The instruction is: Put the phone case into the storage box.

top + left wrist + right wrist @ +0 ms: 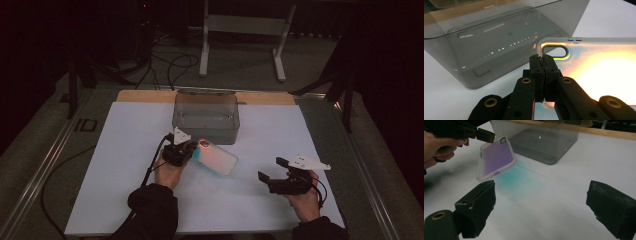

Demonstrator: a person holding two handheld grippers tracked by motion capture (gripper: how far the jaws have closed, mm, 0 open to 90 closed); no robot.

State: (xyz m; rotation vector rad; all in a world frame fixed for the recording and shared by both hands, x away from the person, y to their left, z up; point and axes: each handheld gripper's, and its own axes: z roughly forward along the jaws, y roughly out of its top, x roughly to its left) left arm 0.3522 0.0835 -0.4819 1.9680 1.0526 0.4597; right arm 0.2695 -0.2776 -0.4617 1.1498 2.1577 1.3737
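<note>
Left gripper point(189, 148): jaws clamped together on the rim of a phone case point(216, 157), at the corner next to the camera cut-out; seen close in the left gripper view point(543, 65), where the rim passed between the two black pads.

Phone case point(599, 72): translucent, iridescent, pink-orange in one view and violet in the right gripper view point(496, 158). Held tilted, the gripped corner highest, the rest slanting down toward the worktop. It threw a teal tinge on the white sheet below it. Whether its lower edge touched the sheet could not be told.

Left hand point(169, 172): wrapped around the gripper body, dark sleeve behind it.

Right gripper point(273, 169): jaws standing wide apart, nothing between them, well clear of the case on its right. Its two padded jaws framed bare sheet in the right gripper view point(539, 207). Right hand point(305, 197) held it from below.

Smoky clear plastic box point(206, 118): open-topped, rectangular, standing just behind the case at the far middle of the sheet; also close in the left gripper view point(496, 42).

Worktop point(125, 200): covered by a white sheet, with a wooden strip along the far edge.
</note>
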